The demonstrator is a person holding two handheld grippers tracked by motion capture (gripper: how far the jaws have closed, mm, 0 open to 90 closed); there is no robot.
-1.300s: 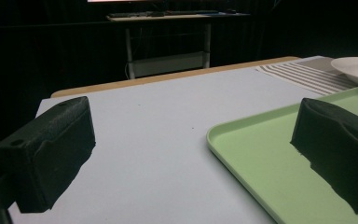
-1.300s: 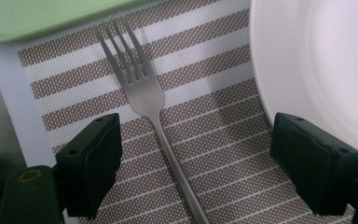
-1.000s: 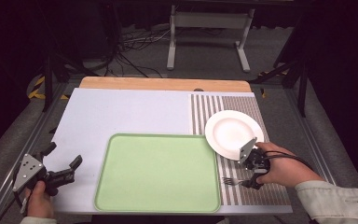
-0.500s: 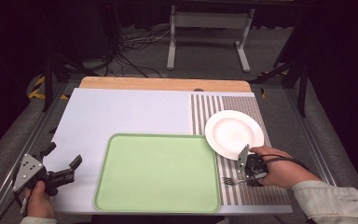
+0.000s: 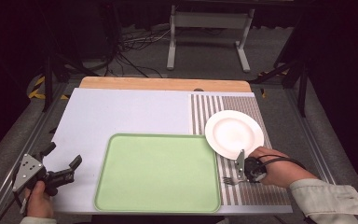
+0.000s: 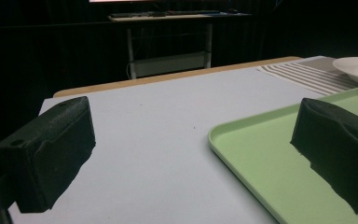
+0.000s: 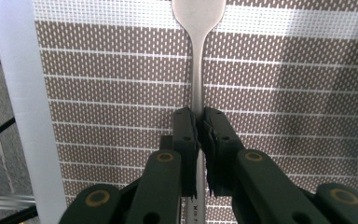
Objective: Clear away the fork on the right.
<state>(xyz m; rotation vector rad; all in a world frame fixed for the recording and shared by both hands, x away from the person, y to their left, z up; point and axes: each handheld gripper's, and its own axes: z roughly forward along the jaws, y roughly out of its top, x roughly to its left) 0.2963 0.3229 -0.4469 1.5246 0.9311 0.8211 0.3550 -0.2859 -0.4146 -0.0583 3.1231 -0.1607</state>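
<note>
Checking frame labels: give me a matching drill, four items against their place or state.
Items:
1. fork
2. plate
3. tray
4. left hand-held gripper

Place or state:
A. green, lying on the pale sheet in the middle
B. white, on the striped mat, past the right hand
C. jaws apart, nothing between them
D. handle clamped between the jaws of the right hand-held gripper, which have just been closing

Pairs: 1-D, 2-B, 3-A, 4-C
</note>
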